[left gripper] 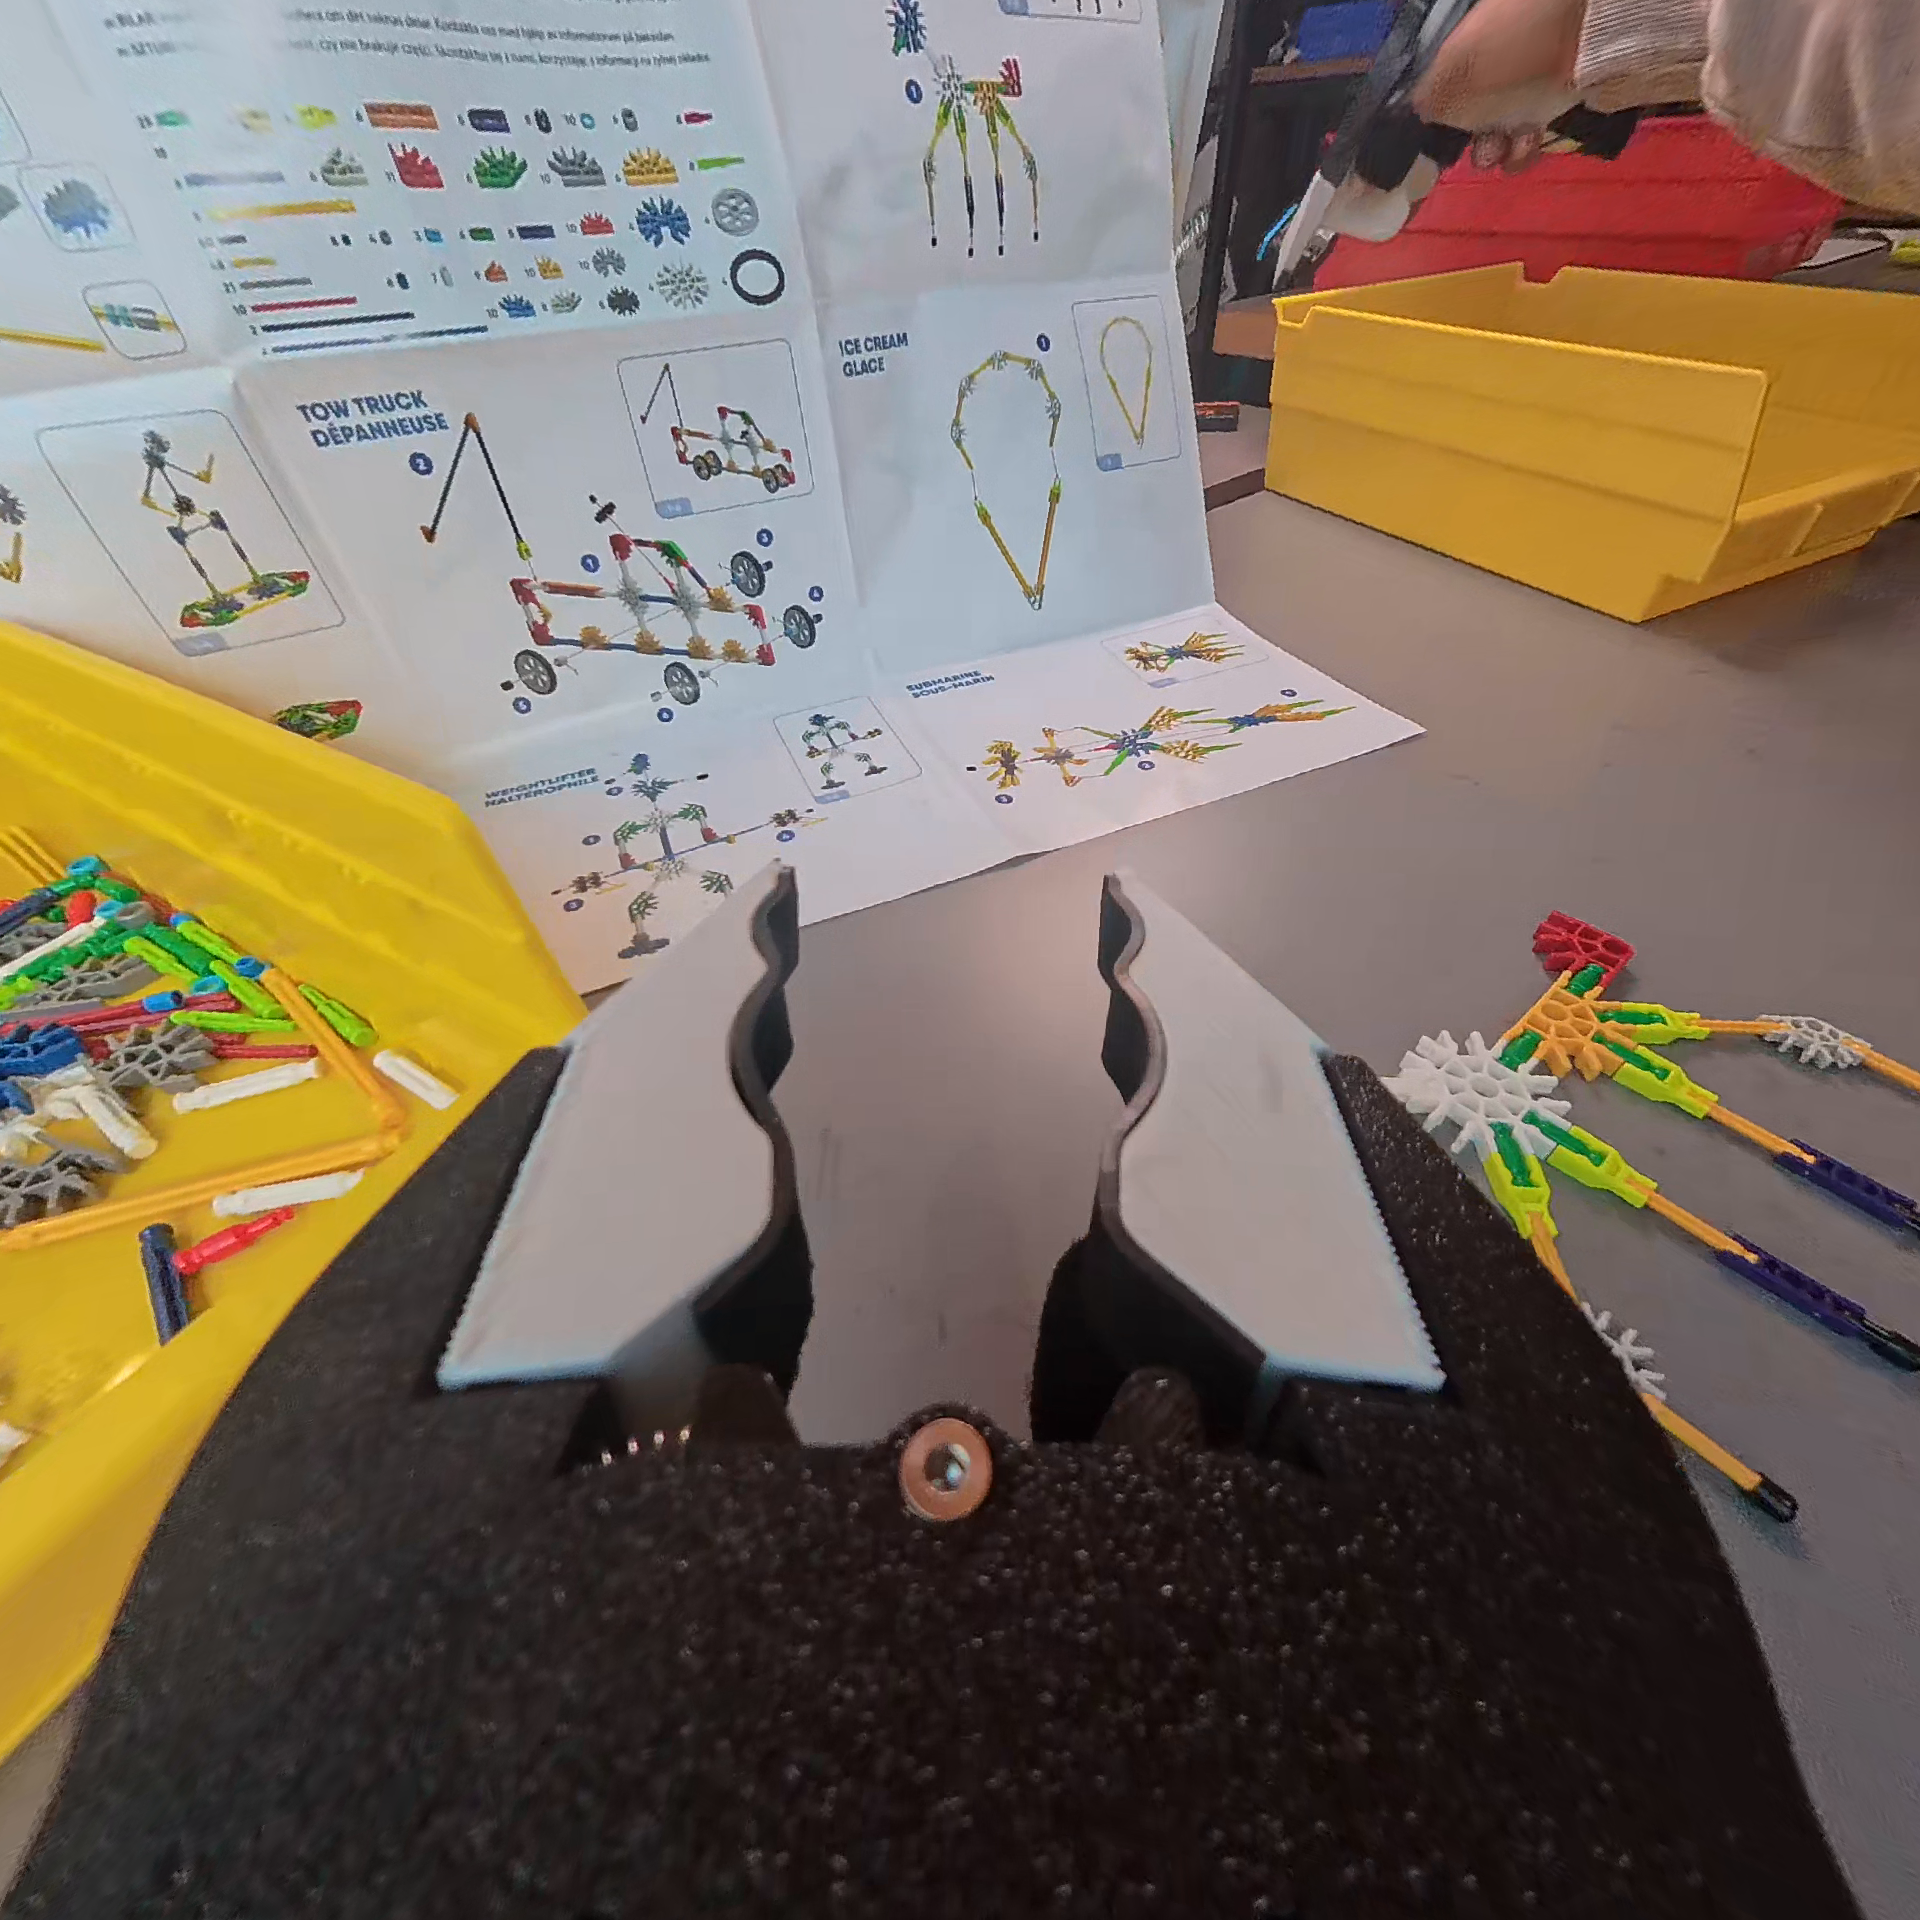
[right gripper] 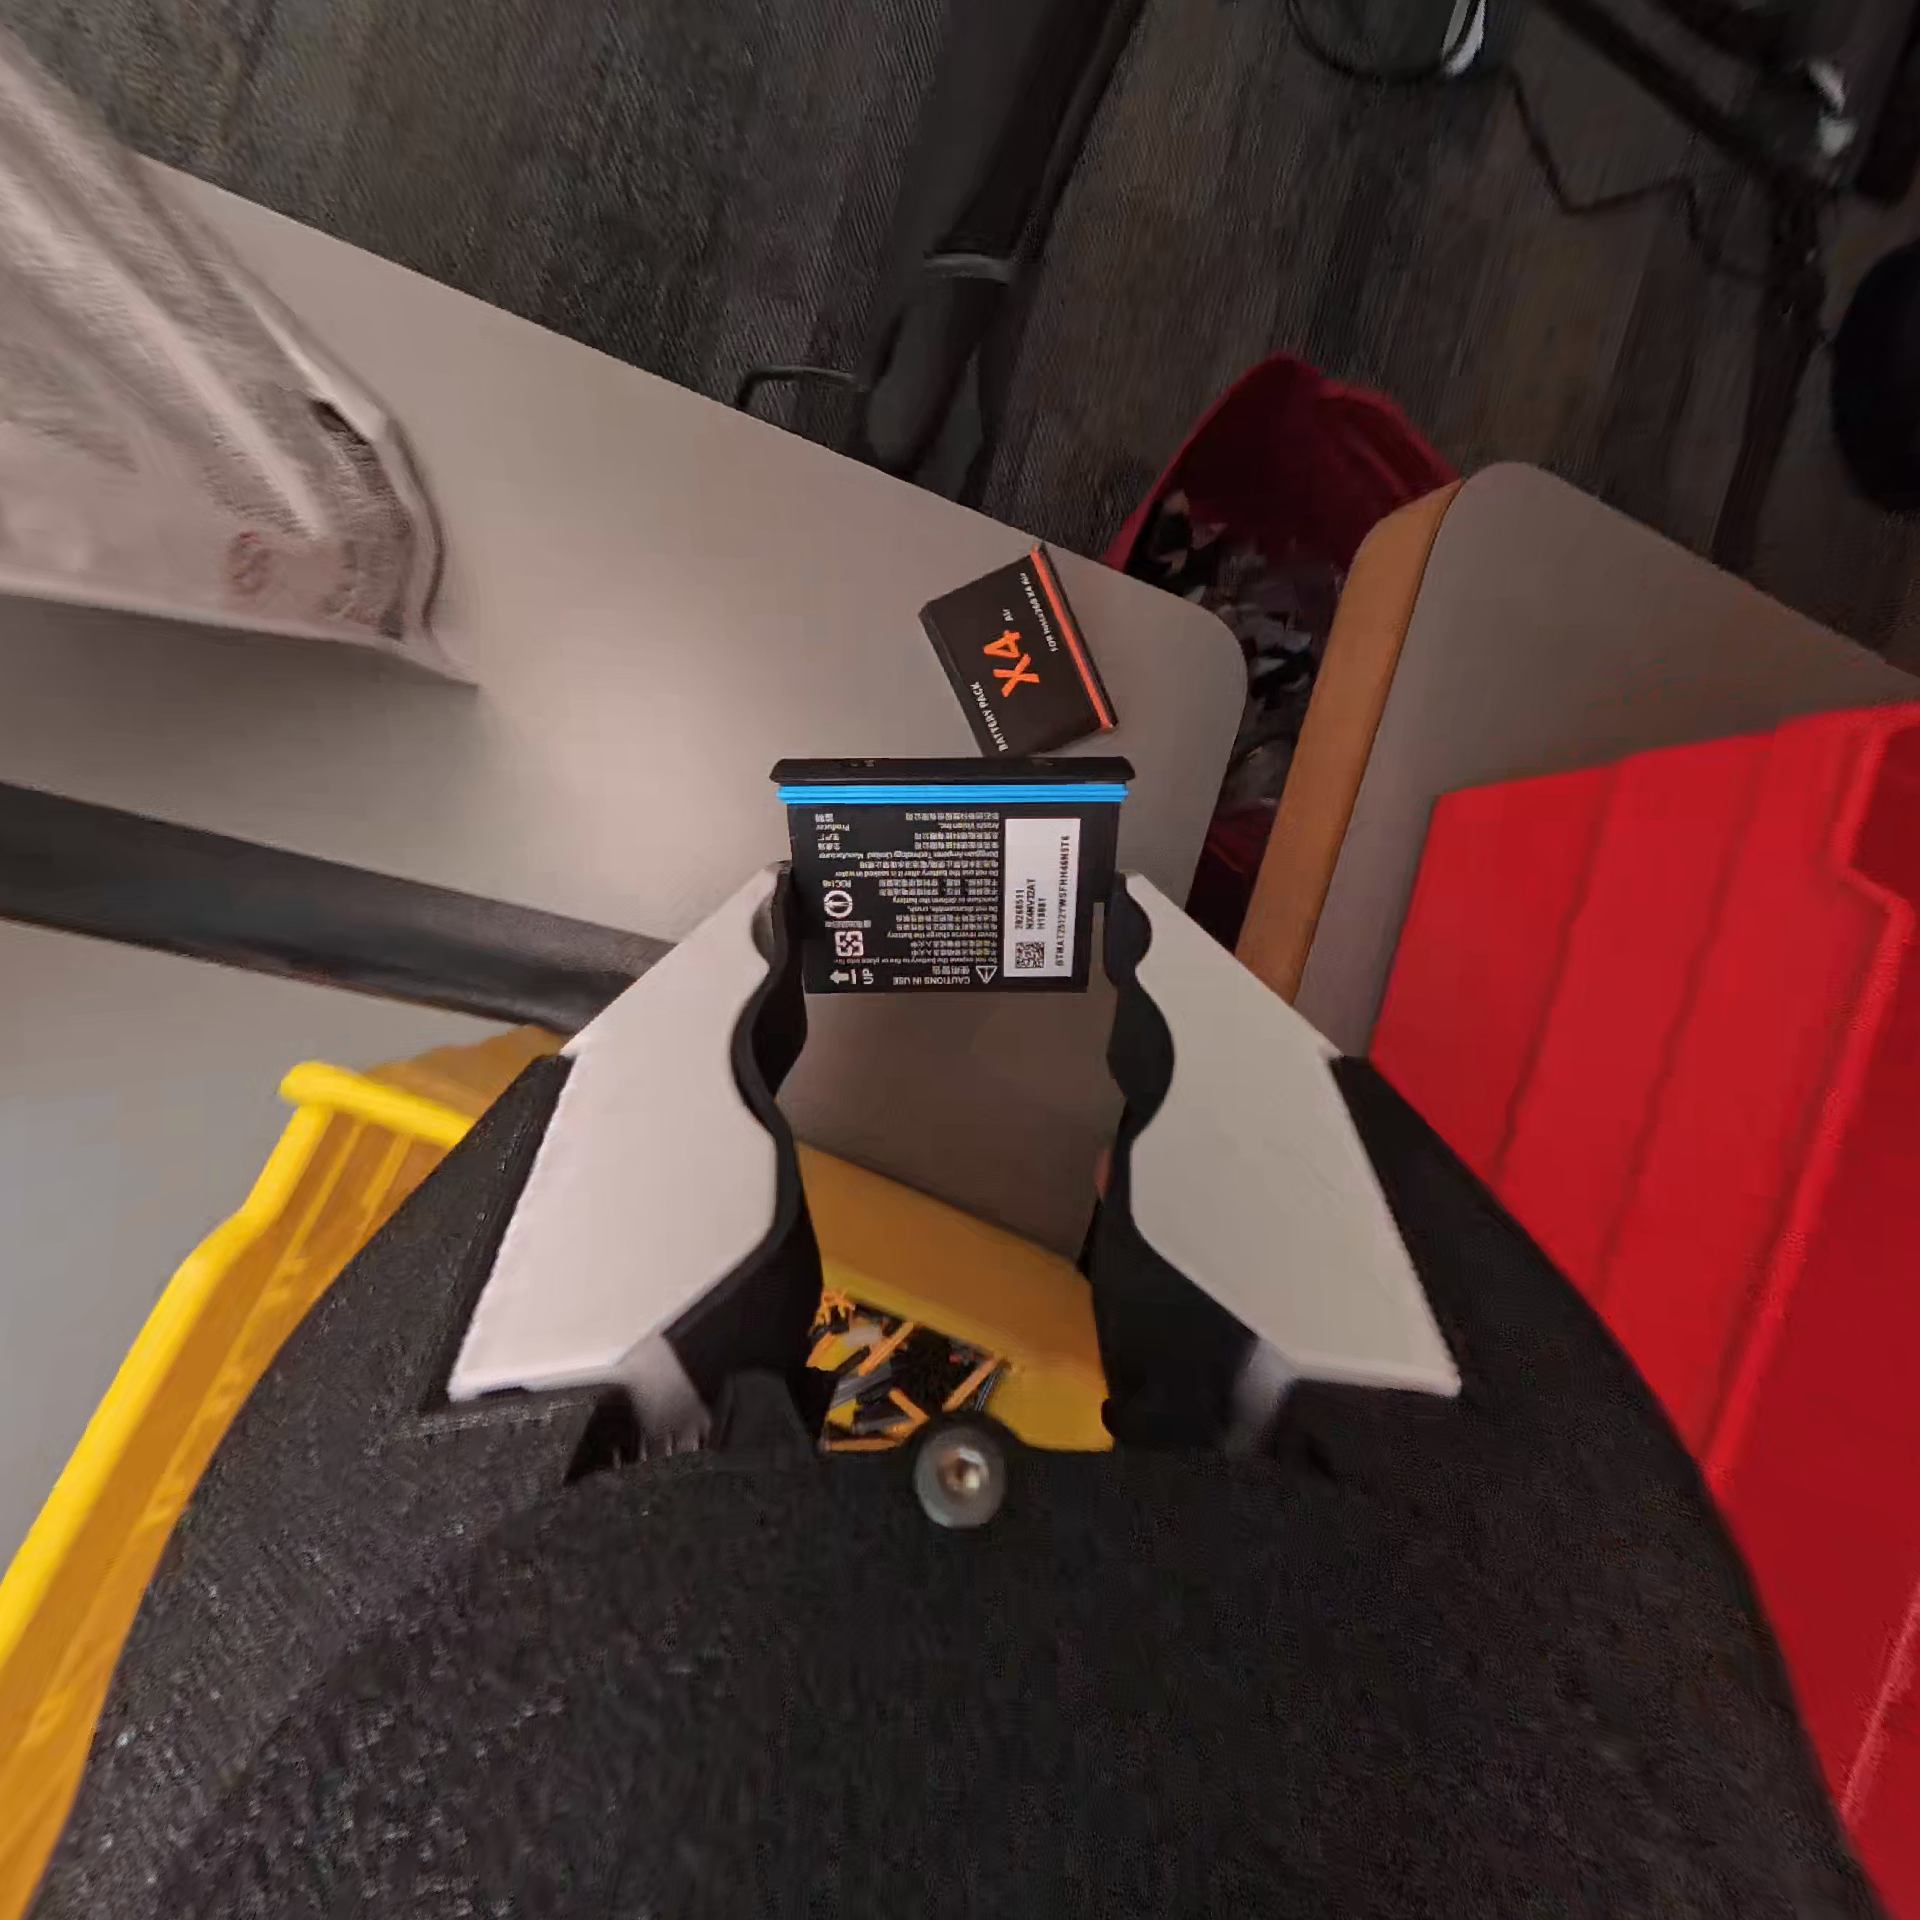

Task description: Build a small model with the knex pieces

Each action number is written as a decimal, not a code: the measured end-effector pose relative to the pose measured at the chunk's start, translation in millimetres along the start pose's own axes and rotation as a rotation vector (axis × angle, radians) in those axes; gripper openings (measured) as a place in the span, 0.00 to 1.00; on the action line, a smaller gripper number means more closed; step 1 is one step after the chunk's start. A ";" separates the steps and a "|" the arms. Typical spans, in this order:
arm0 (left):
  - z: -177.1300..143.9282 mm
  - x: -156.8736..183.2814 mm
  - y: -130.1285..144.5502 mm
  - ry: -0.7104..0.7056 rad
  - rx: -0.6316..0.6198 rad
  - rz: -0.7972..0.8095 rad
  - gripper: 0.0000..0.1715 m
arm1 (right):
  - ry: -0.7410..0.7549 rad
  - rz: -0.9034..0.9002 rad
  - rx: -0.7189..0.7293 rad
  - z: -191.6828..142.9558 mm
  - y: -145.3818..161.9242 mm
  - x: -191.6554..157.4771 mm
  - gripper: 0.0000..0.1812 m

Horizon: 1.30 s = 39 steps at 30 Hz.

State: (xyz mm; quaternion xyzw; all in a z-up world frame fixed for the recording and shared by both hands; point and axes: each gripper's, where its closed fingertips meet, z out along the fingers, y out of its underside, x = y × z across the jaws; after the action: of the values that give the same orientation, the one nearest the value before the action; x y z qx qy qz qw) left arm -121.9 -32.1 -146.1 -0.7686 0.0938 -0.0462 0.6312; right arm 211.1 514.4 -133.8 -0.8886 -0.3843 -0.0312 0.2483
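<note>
Here we see the right gripper (right gripper: 951, 925) clenched on a black battery (right gripper: 940, 883) above the grey table (right gripper: 623, 623). Our left gripper (left gripper: 948, 914) hangs released, empty, between a yellow bin (left gripper: 312, 862) and a rod-and-connector figure (left gripper: 1558, 1101).

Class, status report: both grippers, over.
Left gripper open, empty, over grey table. Right gripper shut on black battery. Second battery lies beyond.

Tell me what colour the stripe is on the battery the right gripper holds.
Blue, across the battery near its top edge; right wrist view.

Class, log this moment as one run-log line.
left gripper: open, over table | right gripper: shut on battery
</note>
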 end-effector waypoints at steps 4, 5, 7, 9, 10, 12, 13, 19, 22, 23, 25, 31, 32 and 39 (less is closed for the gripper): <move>-2.7 -8.3 -2.8 -0.031 0.025 0.018 0.33 | -0.014 0.092 -0.122 53.0 -11.7 13.2 0.32; -3.6 -9.9 -3.5 -0.037 0.031 0.015 0.33 | -0.018 0.114 -0.131 61.7 -15.5 15.1 0.32; -4.5 -13.3 -3.1 -0.050 0.031 0.018 0.33 | -0.039 0.161 -0.160 75.9 -19.0 15.9 0.32; -4.7 -16.1 -2.3 -0.058 0.026 0.013 0.33 | -0.036 0.212 -0.172 86.4 -21.7 19.5 0.32; -4.7 -16.8 -2.2 -0.058 0.026 0.008 0.33 | -0.033 0.237 -0.169 90.4 -23.5 21.4 0.32; -4.2 -17.3 -1.9 -0.057 0.023 0.003 0.32 | -0.035 0.281 -0.179 97.0 -22.3 22.4 0.32; -3.8 -17.1 -1.7 -0.056 0.021 0.005 0.33 | -0.008 0.284 -0.199 98.7 -18.5 26.3 0.31; -4.1 -13.5 -1.5 -0.051 0.016 0.034 0.32 | 0.015 0.297 -0.121 73.1 -23.7 36.3 0.36; -4.5 -12.0 -2.8 -0.045 0.019 0.032 0.32 | -0.010 0.252 -0.072 39.2 -18.2 36.5 0.35; -4.8 -11.0 -3.6 -0.040 0.022 0.030 0.32 | -0.017 0.232 -0.057 24.7 -12.7 34.9 0.36; -5.8 -8.6 -5.7 -0.030 0.030 0.028 0.32 | -0.045 0.200 0.024 -9.6 -3.6 28.1 0.36; -10.3 -1.5 -15.8 -0.013 0.079 0.028 0.34 | -0.045 0.093 0.464 -139.8 46.0 -26.9 0.37; -11.0 -1.1 -17.9 -0.014 0.090 0.028 0.35 | -0.043 0.070 0.561 -165.2 56.2 -47.4 0.37; -16.2 1.7 -26.9 -0.007 0.127 -0.007 0.36 | -0.187 -0.047 0.967 -263.9 137.4 -256.1 0.35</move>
State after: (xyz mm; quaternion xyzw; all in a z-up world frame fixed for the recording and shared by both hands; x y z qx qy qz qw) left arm -121.0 -43.0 -116.7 -0.7275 0.0857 -0.0517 0.6788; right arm 162.9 140.8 -23.4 -0.6614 -0.3955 0.2252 0.5961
